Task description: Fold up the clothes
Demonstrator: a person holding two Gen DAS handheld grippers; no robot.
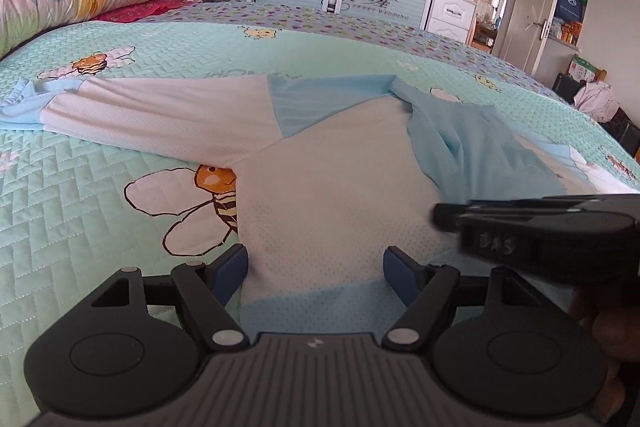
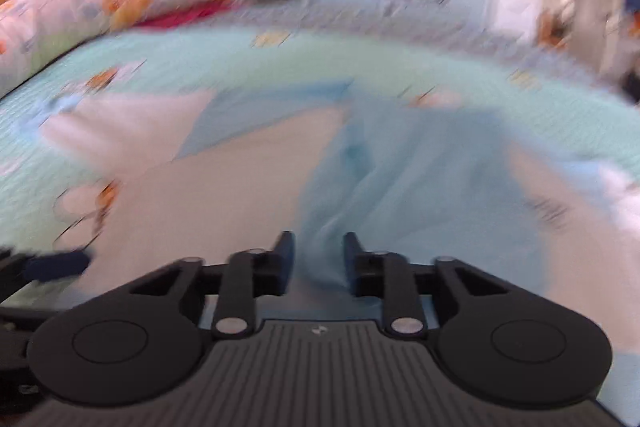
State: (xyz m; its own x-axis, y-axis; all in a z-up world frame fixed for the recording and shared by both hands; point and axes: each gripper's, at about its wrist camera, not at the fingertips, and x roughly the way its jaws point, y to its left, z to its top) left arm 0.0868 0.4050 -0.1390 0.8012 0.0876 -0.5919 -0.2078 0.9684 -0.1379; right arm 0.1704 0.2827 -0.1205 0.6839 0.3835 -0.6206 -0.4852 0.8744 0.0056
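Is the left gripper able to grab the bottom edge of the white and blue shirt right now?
Probably yes. The left gripper is open, and the shirt hem lies flat on the bed between its fingers, with nothing covering it. The right gripper sits off to the side.

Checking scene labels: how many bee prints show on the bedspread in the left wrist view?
5 clearly: a large bee beside the shirt, one above its left sleeve, one farther back, two at right. The shirt may hide others.
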